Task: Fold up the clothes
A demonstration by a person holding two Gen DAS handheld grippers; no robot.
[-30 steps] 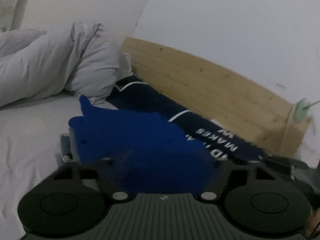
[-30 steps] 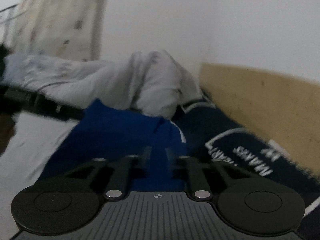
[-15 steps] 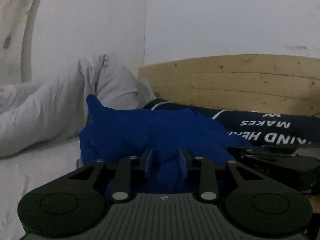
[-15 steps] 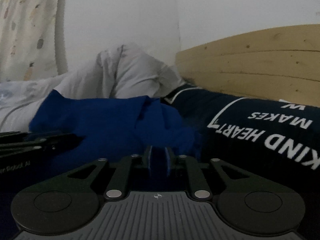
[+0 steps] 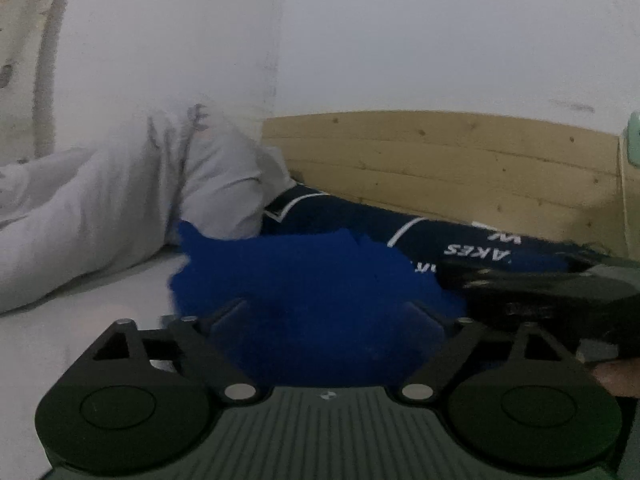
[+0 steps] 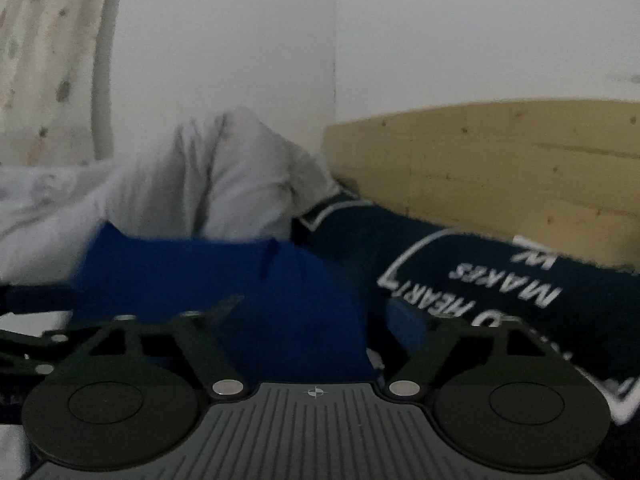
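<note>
Blue garment (image 5: 312, 280) hides left fingertips; navy pillow (image 6: 520, 280) lettering cut off, blurred.

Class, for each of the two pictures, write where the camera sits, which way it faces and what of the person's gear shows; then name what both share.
Left wrist: sits on the left gripper, low over the bed, facing the headboard; its spread fingers and the other gripper at right show.
Right wrist: sits on the right gripper, facing the same corner; its spread fingers show.
Shared: blue cloth, dark lettered pillow, grey duvet.
</note>
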